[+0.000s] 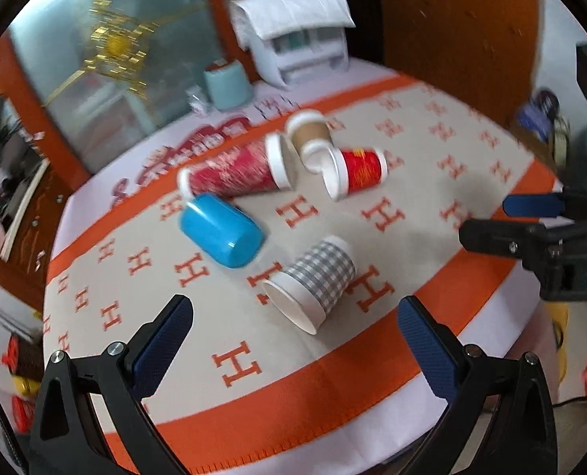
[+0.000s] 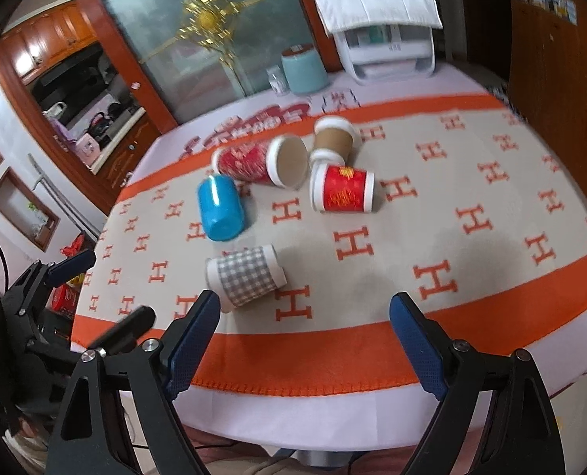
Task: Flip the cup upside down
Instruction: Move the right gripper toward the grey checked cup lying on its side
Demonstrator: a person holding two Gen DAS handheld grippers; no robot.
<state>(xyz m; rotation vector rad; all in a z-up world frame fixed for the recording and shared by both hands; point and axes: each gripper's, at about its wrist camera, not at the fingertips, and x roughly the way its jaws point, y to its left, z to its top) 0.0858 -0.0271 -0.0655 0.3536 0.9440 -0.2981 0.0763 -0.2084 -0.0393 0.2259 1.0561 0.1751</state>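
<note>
Several cups lie on their sides on the orange-and-beige cloth: a grey checked paper cup (image 1: 313,279) (image 2: 246,275), a blue plastic cup (image 1: 220,231) (image 2: 219,213), a tall red paper cup (image 1: 234,172) (image 2: 260,162), a short red cup (image 1: 357,172) (image 2: 343,190) and a brown cup (image 1: 307,136) (image 2: 333,138). My left gripper (image 1: 295,316) is open and empty, above the table's near edge, just short of the checked cup. My right gripper (image 2: 305,312) is open and empty, to the right of the checked cup. Each gripper also shows in the other's view: the right (image 1: 531,217), the left (image 2: 95,289).
A white box with a folded cloth (image 1: 297,35) (image 2: 380,27) and a pale teal canister (image 1: 228,83) (image 2: 303,67) stand at the table's far edge. The cloth-covered table (image 1: 333,392) (image 2: 333,356) ends just in front of both grippers.
</note>
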